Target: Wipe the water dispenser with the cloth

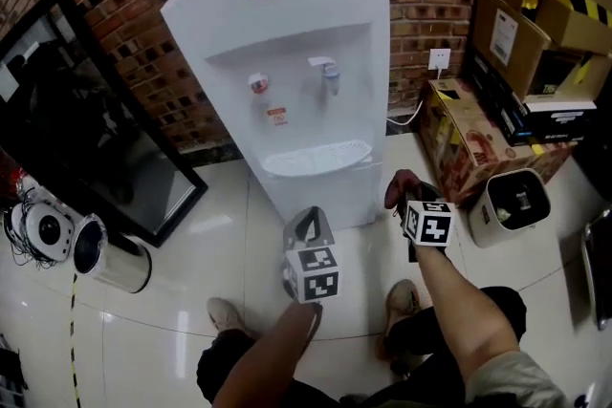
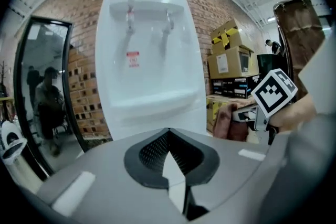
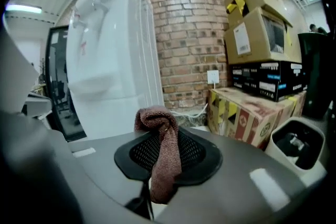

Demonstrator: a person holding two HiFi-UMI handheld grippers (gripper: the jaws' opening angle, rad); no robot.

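Gripping cloth (image 3: pixel 167 157): right tool (image 3: pixel 157 126) clamped on it, cloth bunched over tips | left tool (image 2: pixel 168 132) tips together, empty | water dispenser (image 1: pixel 296 72) ahead, untouched, at floor's far edge.

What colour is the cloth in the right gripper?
The cloth is reddish brown, clearest in the right gripper view.

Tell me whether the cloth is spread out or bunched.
Bunched: the brown cloth sits as a narrow twisted wad clamped in the right gripper.
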